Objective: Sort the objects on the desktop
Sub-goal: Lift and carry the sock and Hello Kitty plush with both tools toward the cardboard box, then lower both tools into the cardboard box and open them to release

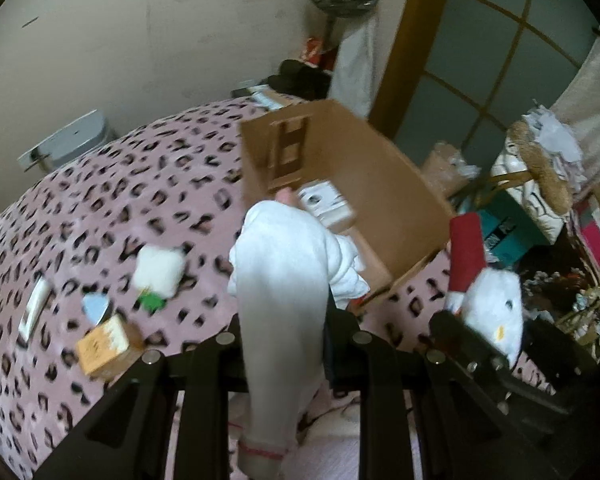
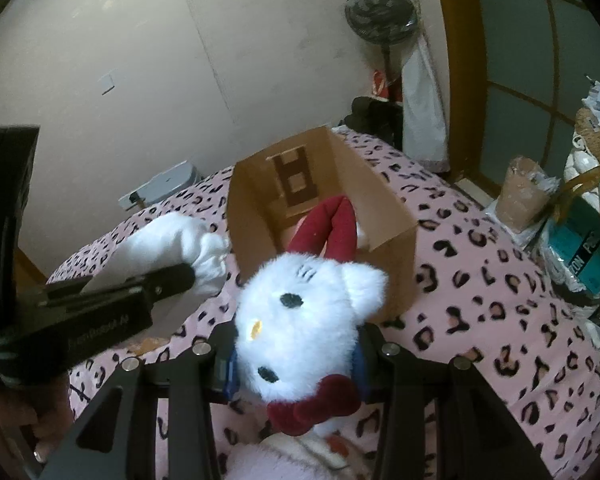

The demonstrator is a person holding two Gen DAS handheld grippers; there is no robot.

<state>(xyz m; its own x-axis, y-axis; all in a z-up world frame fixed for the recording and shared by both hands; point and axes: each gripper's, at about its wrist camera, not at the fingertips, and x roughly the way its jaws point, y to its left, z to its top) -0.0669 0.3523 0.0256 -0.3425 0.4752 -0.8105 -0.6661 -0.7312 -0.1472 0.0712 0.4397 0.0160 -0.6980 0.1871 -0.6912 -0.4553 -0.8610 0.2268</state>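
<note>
A pink leopard-print bed cover (image 1: 100,208) carries everything, with an open cardboard box (image 2: 396,232) standing at its far middle. The right gripper (image 2: 296,356) is clamped on a white plush cat (image 2: 300,320) with a red bow, held just near of the box. The left gripper (image 1: 284,344) is closed on a long white sock (image 1: 280,280) whose toe end hangs over the box's near edge.

This looks like the drop-off step: both items need carrying over the opening before the jaws let go.

Left on the cover lie a small white plush (image 1: 158,270), an orange carton (image 1: 104,346) and a white card (image 1: 34,308), all blurred. What is inside the box is partly hidden by the sock and the plush cat.
</note>
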